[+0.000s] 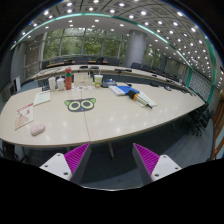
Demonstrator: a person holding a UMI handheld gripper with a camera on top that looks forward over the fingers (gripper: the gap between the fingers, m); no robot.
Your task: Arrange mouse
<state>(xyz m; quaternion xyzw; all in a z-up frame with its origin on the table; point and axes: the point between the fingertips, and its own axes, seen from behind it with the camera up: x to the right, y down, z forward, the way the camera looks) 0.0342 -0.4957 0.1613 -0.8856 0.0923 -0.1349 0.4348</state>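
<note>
My fingers (111, 160) are spread wide, nothing between them, held off the table's (110, 115) near edge. Mouse (37, 129) sits near the table's left near corner, small, shape hard to make out. Black-and-green mat (80, 104) at mid-table. Far-edge clutter too small to identify.

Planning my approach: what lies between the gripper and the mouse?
Only bare table between the hand-held gripper and the mouse, per the gripper view.

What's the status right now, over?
Gripper open, empty, short of the table. Mouse far off beside the left finger, untouched. Mouse mat ahead. Path clear.
</note>
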